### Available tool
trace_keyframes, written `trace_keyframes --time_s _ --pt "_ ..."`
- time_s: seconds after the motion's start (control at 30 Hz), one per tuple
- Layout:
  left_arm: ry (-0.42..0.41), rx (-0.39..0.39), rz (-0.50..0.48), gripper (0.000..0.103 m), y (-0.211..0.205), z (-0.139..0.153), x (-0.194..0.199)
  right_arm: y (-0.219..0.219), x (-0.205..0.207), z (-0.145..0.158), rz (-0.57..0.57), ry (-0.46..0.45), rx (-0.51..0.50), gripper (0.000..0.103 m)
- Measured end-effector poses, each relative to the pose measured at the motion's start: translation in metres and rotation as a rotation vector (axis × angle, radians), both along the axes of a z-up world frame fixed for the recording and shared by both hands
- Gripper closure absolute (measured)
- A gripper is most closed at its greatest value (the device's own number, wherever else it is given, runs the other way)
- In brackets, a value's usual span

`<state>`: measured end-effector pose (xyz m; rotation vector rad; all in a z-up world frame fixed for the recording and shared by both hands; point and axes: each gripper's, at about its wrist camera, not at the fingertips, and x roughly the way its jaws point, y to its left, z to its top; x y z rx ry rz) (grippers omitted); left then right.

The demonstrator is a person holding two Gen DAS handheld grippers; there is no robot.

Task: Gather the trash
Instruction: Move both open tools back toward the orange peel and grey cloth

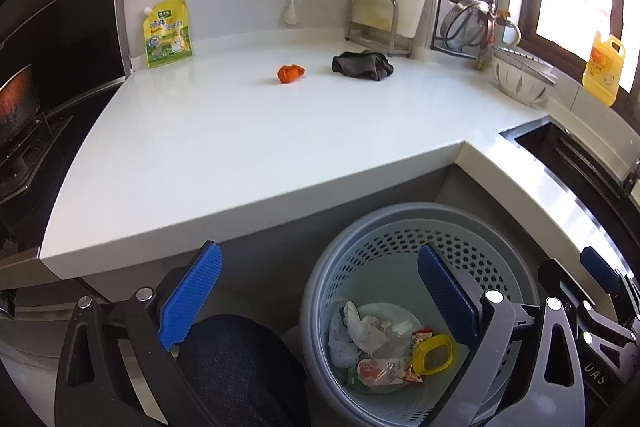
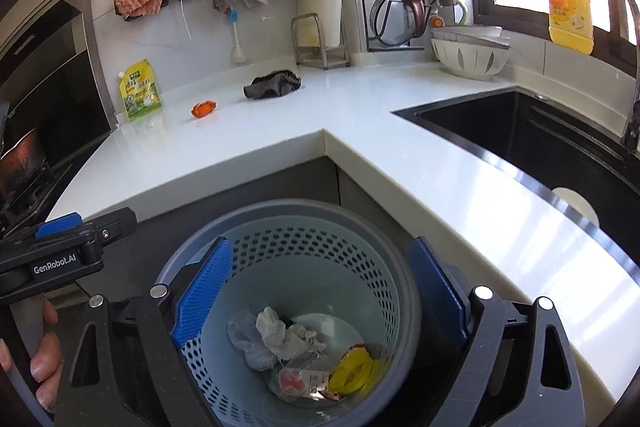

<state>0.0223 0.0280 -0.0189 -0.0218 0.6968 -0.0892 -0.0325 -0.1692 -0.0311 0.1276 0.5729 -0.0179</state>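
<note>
A grey perforated trash bin (image 1: 500,251) (image 2: 320,223) stands on the floor below the counter's inner corner. It holds crumpled white paper (image 2: 280,335), a clear wrapper (image 2: 296,383) and a yellow lid (image 2: 352,367). An orange crumpled scrap (image 1: 290,73) (image 2: 203,108) lies on the white counter (image 1: 240,147) (image 2: 360,115). My left gripper (image 1: 320,291) is open and empty, left of the bin. My right gripper (image 2: 320,287) is open and empty, over the bin mouth.
A dark grey cloth (image 1: 362,65) (image 2: 273,84) lies near the scrap. A yellow-green pouch (image 1: 167,33) (image 2: 140,95) leans on the back wall. A black sink (image 2: 540,147) is at right, a stove with a pan (image 1: 16,99) at left. A bowl (image 2: 468,57) and yellow bottle (image 2: 570,13) stand near the window.
</note>
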Motion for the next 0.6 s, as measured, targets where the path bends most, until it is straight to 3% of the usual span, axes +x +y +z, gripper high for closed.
trace_keyframes --time_s 0.17,0.4,0.6 --pt "-0.056 0.03 0.076 0.006 0.013 0.029 0.025 0.006 0.035 0.041 -0.004 -0.085 -0.121 0.017" --pt "-0.066 0.045 0.157 0.006 0.025 0.056 0.077 0.016 0.1 0.079 0.041 -0.077 -0.214 0.017" --pt "-0.054 0.038 0.205 0.006 0.031 0.063 0.123 0.023 0.152 0.09 0.084 -0.066 -0.251 0.017"
